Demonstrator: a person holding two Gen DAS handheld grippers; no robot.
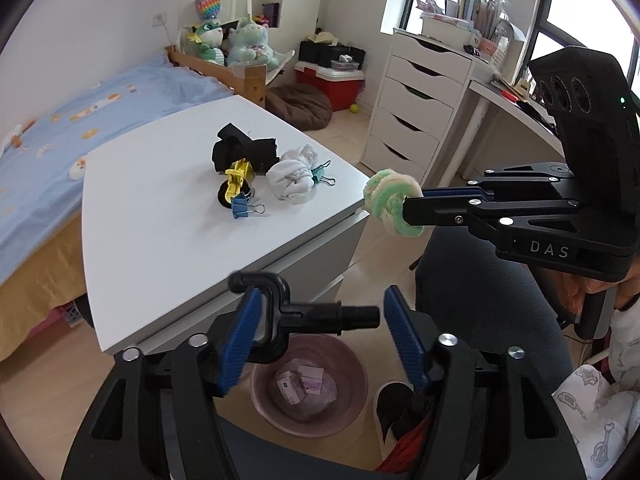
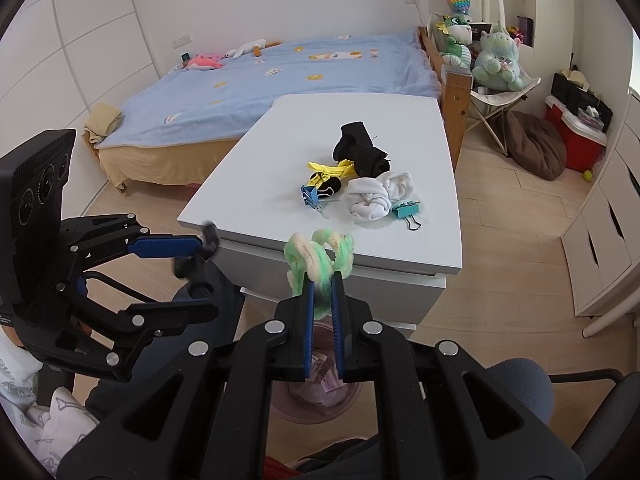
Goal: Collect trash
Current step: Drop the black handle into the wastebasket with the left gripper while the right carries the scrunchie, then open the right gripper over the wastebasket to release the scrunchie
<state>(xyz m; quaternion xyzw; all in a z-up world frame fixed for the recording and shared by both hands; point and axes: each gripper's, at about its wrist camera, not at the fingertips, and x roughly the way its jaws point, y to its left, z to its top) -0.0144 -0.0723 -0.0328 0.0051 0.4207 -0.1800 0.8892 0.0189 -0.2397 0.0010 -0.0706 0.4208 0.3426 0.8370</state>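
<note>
Pinching a fuzzy green and cream knot (image 2: 318,258), the right gripper (image 2: 322,292) holds it just past the white table's (image 1: 168,216) edge. The left gripper's (image 1: 320,332) fingers are spread, a black plastic piece (image 1: 296,312) between them above the pink bin (image 1: 352,392) on the floor.

Counted things on and beside the desk (image 2: 256,184)

Two binder clips, blue (image 2: 310,195) and teal (image 2: 406,211); one white sock bundle (image 2: 374,196); one black bundle (image 2: 360,148); one pink basin (image 1: 352,376).

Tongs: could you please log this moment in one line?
left tongs open, black piece between; right tongs shut on green knot; bin below
</note>
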